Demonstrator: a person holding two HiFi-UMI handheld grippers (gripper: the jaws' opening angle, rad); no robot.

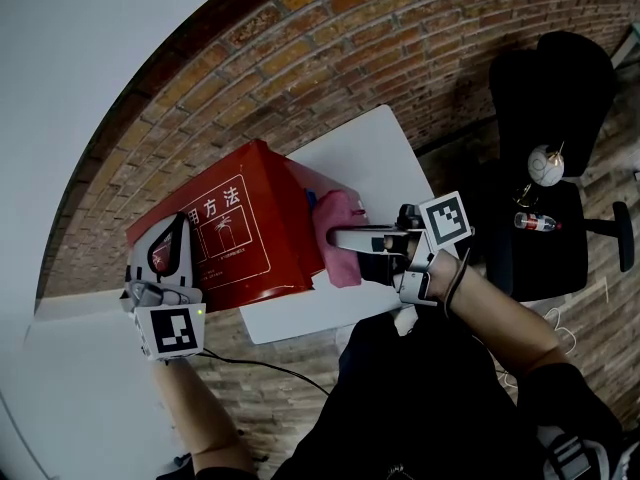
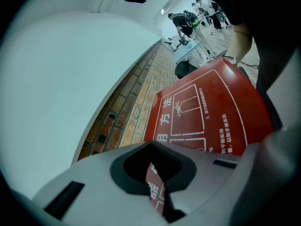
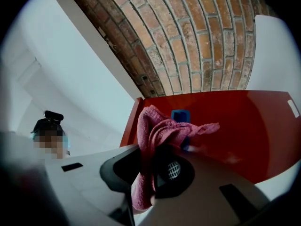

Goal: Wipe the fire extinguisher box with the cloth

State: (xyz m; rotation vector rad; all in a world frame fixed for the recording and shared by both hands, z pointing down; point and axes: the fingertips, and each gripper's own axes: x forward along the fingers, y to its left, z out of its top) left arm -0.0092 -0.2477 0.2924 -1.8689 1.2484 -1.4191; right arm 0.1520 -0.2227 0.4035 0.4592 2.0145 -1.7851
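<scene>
The red fire extinguisher box [image 1: 240, 228] with white print lies on a white table [image 1: 370, 153]. My left gripper [image 1: 168, 260] rests on the box's left end, jaws shut with nothing between them; in the left gripper view [image 2: 157, 173] the printed red face [image 2: 207, 112] fills the space ahead. My right gripper [image 1: 345, 238] is shut on a pink cloth [image 1: 340, 230] at the box's right side. In the right gripper view the cloth [image 3: 160, 131] bunches out of the jaws [image 3: 150, 173] against the red side wall [image 3: 249, 126], partly covering a blue fitting [image 3: 180, 115].
A black office chair [image 1: 550, 98] stands to the right, with a white round object [image 1: 546, 165] and a small bottle [image 1: 538, 222] on its seat. Brickwork [image 1: 300, 38] surrounds the table below a white wall. A black cable [image 1: 250, 360] trails below the table edge. People stand far off [image 2: 183, 20].
</scene>
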